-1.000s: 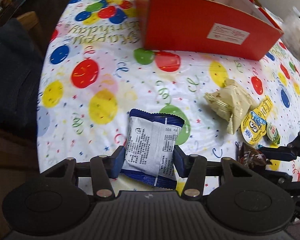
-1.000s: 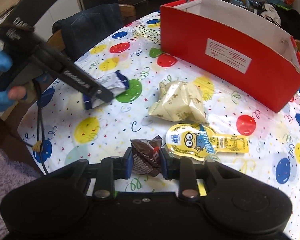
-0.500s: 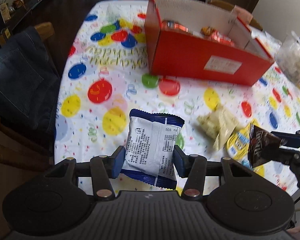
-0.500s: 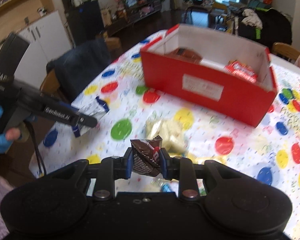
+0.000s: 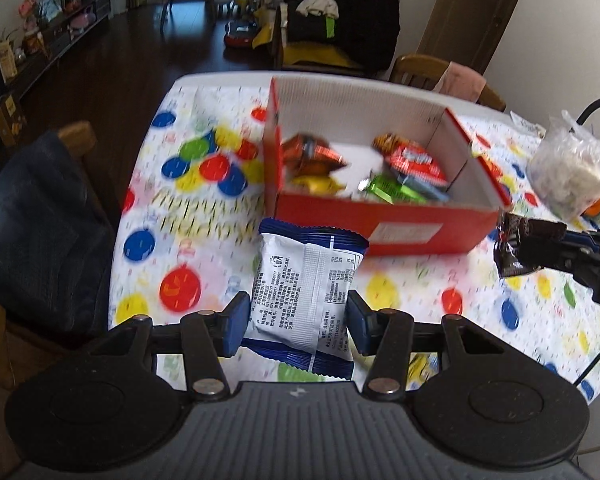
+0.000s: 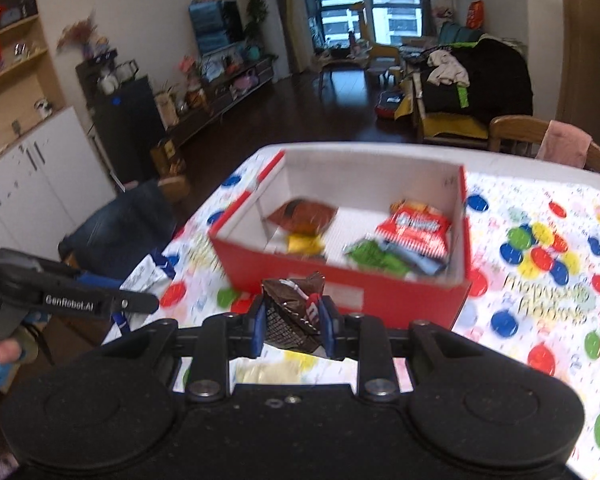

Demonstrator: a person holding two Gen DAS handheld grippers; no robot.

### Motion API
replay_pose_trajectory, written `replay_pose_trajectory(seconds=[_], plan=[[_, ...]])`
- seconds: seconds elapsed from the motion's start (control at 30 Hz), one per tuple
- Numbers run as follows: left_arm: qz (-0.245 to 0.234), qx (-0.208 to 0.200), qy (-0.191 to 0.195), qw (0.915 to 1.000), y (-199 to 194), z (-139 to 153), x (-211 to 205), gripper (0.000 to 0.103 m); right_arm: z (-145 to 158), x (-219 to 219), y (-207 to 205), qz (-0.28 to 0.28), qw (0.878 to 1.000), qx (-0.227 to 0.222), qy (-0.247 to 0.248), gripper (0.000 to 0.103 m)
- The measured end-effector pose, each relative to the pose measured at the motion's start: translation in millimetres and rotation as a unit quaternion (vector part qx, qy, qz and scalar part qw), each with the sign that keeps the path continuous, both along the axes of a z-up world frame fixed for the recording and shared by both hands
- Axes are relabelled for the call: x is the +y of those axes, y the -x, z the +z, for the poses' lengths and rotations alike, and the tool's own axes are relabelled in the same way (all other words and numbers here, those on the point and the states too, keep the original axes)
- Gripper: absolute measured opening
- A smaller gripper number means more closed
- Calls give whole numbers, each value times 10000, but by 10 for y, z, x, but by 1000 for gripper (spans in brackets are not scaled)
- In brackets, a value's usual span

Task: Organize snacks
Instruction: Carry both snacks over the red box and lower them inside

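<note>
Blue-edged foil packet (image 5: 306, 294) sits pinched in your left gripper (image 5: 296, 322), held clear of the table so it can go over the red box (image 5: 380, 216) wall ahead. A plastic bag (image 5: 568, 176) sits off to the right.

Right view: your right gripper (image 6: 292, 322) is clamped on a brown candy bag (image 6: 294, 312), with the box (image 6: 340, 280) just ahead and already half full of snacks (image 6: 414, 226), so aim for the bare middle.

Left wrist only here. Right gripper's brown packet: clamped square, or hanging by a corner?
Observer: Square. The right gripper has its jaws pressed on both sides of the brown packet; the packet's top pokes up above them.
Operator: Anything lying under that gripper?
Observer: A cream packet, blurred, on the table just below it.
</note>
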State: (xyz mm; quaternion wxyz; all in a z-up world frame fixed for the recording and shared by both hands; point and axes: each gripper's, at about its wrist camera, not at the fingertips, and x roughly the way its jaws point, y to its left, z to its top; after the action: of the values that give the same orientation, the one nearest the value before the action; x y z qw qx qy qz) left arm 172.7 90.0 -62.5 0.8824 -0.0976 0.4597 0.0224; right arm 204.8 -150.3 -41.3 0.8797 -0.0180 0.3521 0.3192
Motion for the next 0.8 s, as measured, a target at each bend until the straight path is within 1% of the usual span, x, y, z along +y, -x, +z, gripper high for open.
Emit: replay_pose_trajectory(seconds=[0.2, 0.37, 0.57, 0.67, 0.8], plan=[[-87, -193, -115, 9997, -330, 207, -100, 50, 157, -24, -333, -125, 9997, -185, -124, 25], [-100, -201, -190, 9996, -649, 296, -156, 50, 174, -46, -672, -242, 9994, -135, -210, 25], [-102, -24, -300, 9995, -1123, 284, -230, 50, 107, -45, -1094, -349, 9991, 50, -226, 25], [-75, 96, -335, 9994, -1348, 239, -262, 50, 57, -11, -1281, -349, 9993, 85, -122, 25], [-41, 294, -417, 9987, -1631, 165, -326, 50, -32, 22, -1552, -383, 9989, 251, -53, 25]])
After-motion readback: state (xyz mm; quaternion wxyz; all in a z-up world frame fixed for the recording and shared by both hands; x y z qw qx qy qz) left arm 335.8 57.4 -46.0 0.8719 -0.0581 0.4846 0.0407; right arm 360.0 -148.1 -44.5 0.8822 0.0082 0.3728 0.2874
